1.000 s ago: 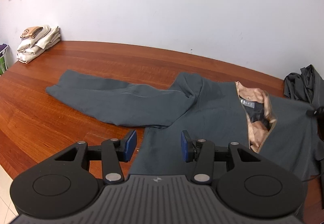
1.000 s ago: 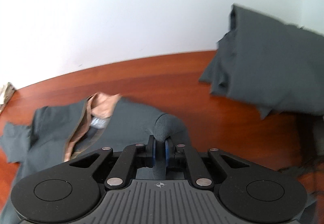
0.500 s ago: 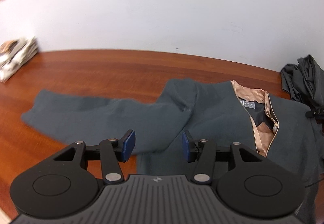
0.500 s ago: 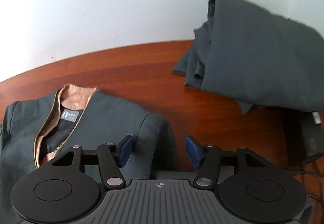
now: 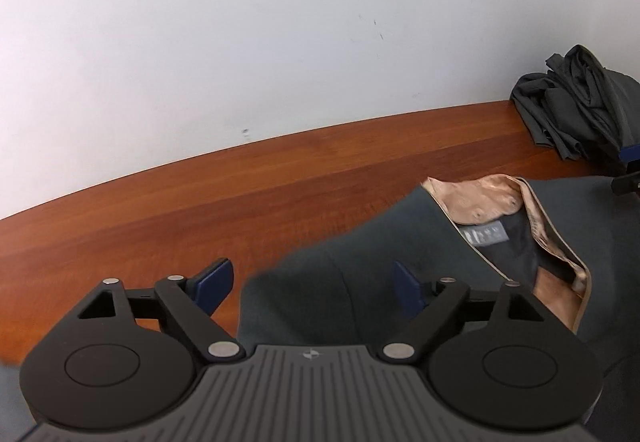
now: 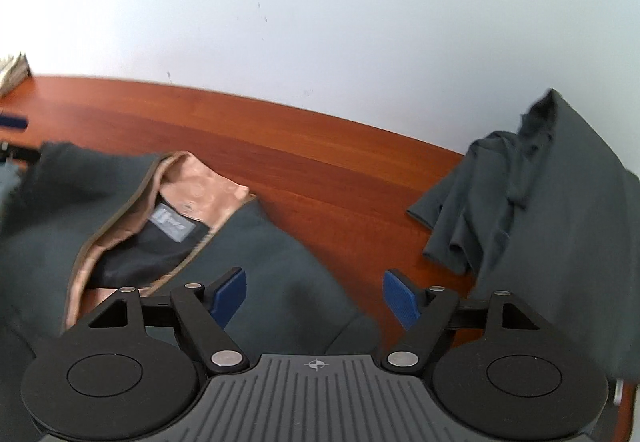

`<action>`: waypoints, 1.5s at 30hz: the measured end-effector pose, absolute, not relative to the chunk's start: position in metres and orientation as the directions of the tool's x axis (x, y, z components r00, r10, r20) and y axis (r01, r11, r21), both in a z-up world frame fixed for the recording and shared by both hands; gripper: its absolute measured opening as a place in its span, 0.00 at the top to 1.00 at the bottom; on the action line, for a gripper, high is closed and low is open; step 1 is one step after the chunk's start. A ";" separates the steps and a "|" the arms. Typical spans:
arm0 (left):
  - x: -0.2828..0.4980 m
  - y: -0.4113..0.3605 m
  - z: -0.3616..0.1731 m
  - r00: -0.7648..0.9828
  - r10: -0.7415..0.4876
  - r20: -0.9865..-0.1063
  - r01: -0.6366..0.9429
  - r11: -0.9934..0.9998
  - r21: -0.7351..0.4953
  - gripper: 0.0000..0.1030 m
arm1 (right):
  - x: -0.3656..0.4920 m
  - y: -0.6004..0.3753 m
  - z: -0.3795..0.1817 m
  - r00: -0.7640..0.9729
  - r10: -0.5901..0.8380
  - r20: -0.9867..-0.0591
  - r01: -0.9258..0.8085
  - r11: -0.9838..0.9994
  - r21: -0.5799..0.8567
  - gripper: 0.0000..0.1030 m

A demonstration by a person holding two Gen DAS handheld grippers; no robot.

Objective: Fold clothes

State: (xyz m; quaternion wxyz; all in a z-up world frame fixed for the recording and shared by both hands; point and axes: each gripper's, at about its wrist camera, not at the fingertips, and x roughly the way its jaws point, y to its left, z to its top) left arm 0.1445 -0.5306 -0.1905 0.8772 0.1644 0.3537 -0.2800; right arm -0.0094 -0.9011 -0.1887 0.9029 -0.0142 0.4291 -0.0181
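Label first: small grey tag point(image 6: 173, 225) sewn inside the neck of the dark grey jacket point(image 6: 280, 262); pale marks on it, too blurred to read from either of my cameras. No other writing anywhere.

Jacket lies flat on the red-brown wooden table point(image 6: 320, 146), front up, peach lining point(image 6: 200, 186) showing at the open collar. Collar end points toward the white wall point(image 6: 320, 2), body runs back toward me and passes under both of my tongs. Full long axis I cannot tell; lower part is hidden.

My left gripper point(image 5: 312, 282): jaws wide and opening, blue pads clear of the cloth, jacket's shoulder below the gap, nothing clamped.

My right gripper point(image 6: 314, 296): jaws likewise opening, jacket's other shoulder edge under the gap, not gripped.

Heap of dark grey clothing point(image 6: 540, 194) sits apart, near the wall on the right.
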 end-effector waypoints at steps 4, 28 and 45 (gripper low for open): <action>0.192 -0.546 -0.215 0.500 -0.387 -0.775 0.637 0.770 0.027 0.12 | 0.018 -0.916 -0.206 0.580 -0.003 -0.815 -0.020 1.000 -0.018 0.24; 0.161 -0.525 -0.240 0.619 -0.313 -0.720 0.604 0.776 0.182 0.65 | 0.014 -0.885 -0.218 0.623 0.102 -0.776 -0.022 0.993 0.112 0.79; 0.191 -0.477 -0.209 0.683 -0.404 -0.609 0.499 0.867 -0.016 0.32 | 0.072 -0.828 -0.218 0.699 -0.015 -0.715 -0.044 0.997 -0.065 0.32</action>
